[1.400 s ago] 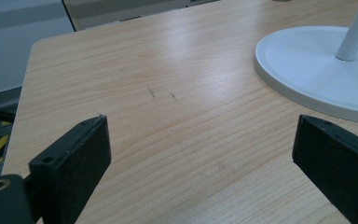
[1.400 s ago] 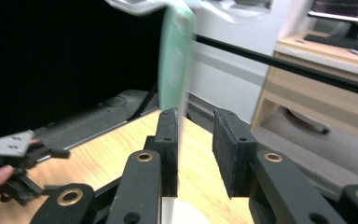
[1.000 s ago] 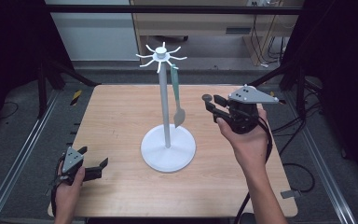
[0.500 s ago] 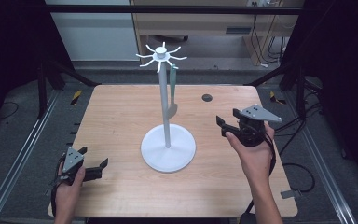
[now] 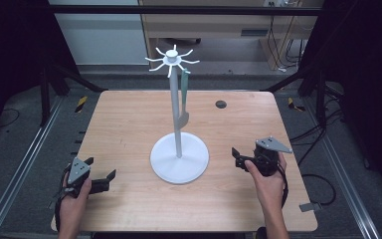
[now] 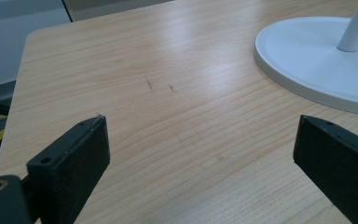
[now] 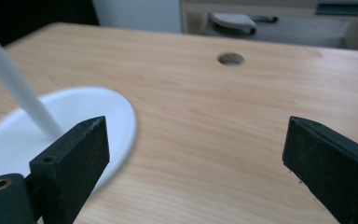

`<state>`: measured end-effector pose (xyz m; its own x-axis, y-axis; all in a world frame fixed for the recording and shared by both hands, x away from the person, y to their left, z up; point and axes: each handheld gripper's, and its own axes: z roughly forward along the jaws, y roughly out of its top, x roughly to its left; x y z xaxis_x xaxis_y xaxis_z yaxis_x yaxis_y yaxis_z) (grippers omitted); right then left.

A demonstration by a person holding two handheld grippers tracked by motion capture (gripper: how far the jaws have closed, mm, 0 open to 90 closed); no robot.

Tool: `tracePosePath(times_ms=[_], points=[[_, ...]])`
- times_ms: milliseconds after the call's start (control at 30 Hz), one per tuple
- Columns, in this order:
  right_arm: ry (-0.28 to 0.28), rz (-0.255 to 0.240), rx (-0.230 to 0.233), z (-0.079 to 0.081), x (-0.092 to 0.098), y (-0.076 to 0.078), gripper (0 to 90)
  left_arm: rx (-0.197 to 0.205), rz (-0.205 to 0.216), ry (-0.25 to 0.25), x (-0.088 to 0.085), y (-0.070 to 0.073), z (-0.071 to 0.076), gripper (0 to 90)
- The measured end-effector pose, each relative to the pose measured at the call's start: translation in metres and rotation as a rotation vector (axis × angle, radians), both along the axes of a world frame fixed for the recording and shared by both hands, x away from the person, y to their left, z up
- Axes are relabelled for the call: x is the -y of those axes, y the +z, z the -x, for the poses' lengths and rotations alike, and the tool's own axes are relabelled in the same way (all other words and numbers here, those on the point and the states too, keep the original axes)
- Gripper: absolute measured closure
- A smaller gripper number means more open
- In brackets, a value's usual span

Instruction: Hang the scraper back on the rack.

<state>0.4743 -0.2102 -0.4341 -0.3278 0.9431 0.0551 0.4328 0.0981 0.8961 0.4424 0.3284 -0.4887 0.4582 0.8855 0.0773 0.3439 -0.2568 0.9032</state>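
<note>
1. My right gripper (image 5: 239, 160) sat at the lower right of the high view, just right of the white stand (image 5: 179, 158), its fingers wide and just opened further, nothing between them.
2. My left gripper (image 5: 104, 178) rested at the lower left on the bench (image 5: 129, 119), fingers wide and empty.
3. The grey-green spoon (image 5: 184, 99) hung from the stand's top hooks at centre frame, beside the pole.

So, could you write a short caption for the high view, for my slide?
A green utensil hangs on the white stand; both open grippers, left and right, rest low beside its base.
</note>
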Motion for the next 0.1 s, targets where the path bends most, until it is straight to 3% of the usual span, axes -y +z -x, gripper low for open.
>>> tracePosePath(times_ms=[100], points=[[-0.013,0.018,-0.022,-0.0031,-0.0002,-0.013,8.2,-0.003,-0.003,-0.004,0.0014,-0.0005,-0.0001,3.2]])
